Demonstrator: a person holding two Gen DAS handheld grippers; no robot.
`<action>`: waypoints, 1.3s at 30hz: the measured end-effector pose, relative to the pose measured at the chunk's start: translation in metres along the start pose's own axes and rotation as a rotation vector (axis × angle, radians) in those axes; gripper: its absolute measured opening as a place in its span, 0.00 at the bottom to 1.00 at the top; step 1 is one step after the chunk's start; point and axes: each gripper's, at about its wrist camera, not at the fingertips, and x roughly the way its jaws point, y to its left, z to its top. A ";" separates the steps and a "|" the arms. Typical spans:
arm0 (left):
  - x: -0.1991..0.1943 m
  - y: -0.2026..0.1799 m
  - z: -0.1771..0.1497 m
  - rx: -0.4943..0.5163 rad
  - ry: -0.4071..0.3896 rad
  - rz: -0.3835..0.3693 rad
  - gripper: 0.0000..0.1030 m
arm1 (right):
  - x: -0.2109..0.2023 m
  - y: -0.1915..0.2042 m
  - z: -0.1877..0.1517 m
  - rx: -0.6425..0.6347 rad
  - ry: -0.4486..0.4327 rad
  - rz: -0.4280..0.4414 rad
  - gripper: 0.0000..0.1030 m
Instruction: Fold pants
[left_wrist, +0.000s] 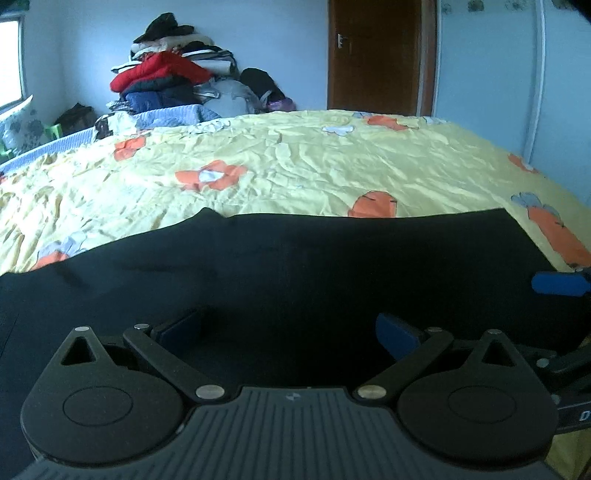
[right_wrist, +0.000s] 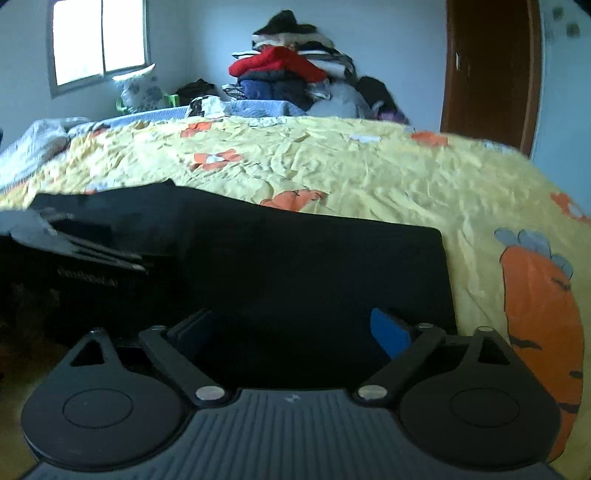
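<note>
Black pants (left_wrist: 295, 266) lie flat on the yellow flowered bedsheet (left_wrist: 295, 158), spread across the near part of the bed; they also show in the right wrist view (right_wrist: 314, 266). My left gripper (left_wrist: 291, 328) is open, its blue-padded fingers wide apart just above the near edge of the pants. My right gripper (right_wrist: 291, 328) is open too, low over the pants near their right end. A blue finger of the right gripper (left_wrist: 557, 283) shows at the right edge of the left wrist view. The left gripper's body (right_wrist: 74, 247) shows blurred at the left of the right wrist view.
A tall pile of clothes (left_wrist: 173, 77) stands beyond the bed's far side. A brown door (left_wrist: 376, 55) is at the back wall, a window (right_wrist: 98, 37) at the back left. A blue quilt (right_wrist: 258, 107) and a pillow (right_wrist: 138, 92) lie at the far edge.
</note>
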 end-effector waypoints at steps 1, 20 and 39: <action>-0.002 0.002 0.000 -0.013 -0.003 0.002 0.99 | 0.001 0.000 0.000 -0.001 0.004 0.000 0.99; -0.029 0.053 -0.019 -0.117 0.000 0.112 1.00 | 0.003 -0.001 0.000 0.004 0.007 0.004 1.00; -0.045 0.063 -0.038 -0.103 -0.031 0.133 1.00 | 0.006 0.032 0.006 0.066 0.023 -0.063 1.00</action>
